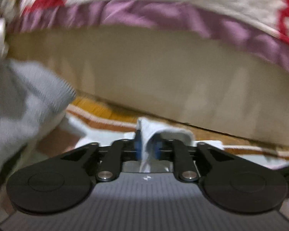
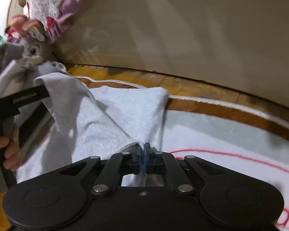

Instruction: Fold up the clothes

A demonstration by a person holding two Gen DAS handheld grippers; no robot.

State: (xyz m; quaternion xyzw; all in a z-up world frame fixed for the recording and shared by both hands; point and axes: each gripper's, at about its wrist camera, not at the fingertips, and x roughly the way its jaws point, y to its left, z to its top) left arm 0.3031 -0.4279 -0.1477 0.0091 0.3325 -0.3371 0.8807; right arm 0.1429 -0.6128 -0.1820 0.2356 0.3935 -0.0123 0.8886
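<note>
Right wrist: your right gripper (image 2: 142, 150) is clamped on the grey shirt (image 2: 125, 115) over the rug (image 2: 221, 130); your left gripper (image 1: 147, 146) pinches its hem.

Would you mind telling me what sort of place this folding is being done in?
Most likely a bedroom floor at home. A rug lies on wooden flooring beside what looks like a bed base, with frilled bedding hanging over it and a stuffed toy nearby.

The left gripper (image 1: 147, 148) and right gripper (image 2: 142, 157) both have fingers pinched on cloth; the left hand (image 2: 8, 146) grips its handle.
</note>
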